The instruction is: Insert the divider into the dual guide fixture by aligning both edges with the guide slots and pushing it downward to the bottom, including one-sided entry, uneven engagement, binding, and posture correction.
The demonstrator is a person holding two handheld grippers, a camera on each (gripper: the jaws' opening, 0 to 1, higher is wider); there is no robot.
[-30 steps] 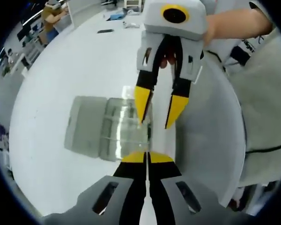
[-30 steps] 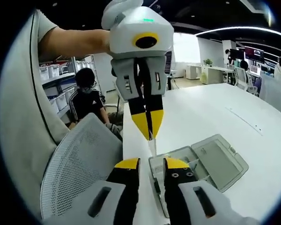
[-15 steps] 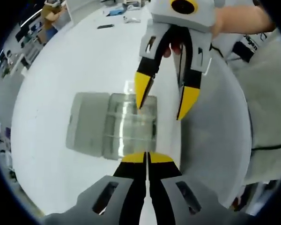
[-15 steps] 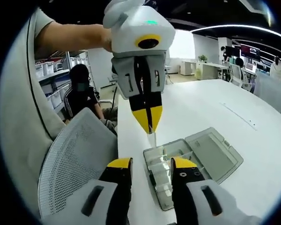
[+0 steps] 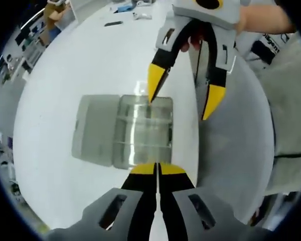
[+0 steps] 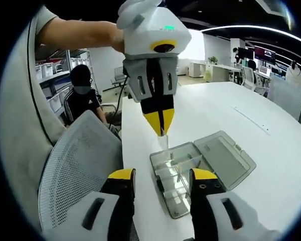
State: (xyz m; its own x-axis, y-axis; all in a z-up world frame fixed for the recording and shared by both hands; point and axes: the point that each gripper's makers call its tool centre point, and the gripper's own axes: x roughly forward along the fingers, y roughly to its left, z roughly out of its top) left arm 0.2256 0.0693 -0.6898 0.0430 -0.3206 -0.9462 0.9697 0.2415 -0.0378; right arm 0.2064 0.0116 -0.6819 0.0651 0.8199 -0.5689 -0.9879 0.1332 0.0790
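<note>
I see the white table [image 6: 271, 115] running wide and bare beyond my tools, its near edge beside a mesh chair [image 6: 75, 165] and a seated person [image 6: 83, 98] past it. Ahead of my left gripper [image 5: 158, 169], whose jaws are pressed together on a clear divider [image 6: 163, 141], sits the clear fixture box [image 5: 143, 133] with its lid [image 5: 95, 129] folded flat away from me. My right gripper [image 6: 158, 174] hangs released, jaws spread wide over the box's near end. The divider stands upright above the box; its lower edge is too transparent to place.
</note>
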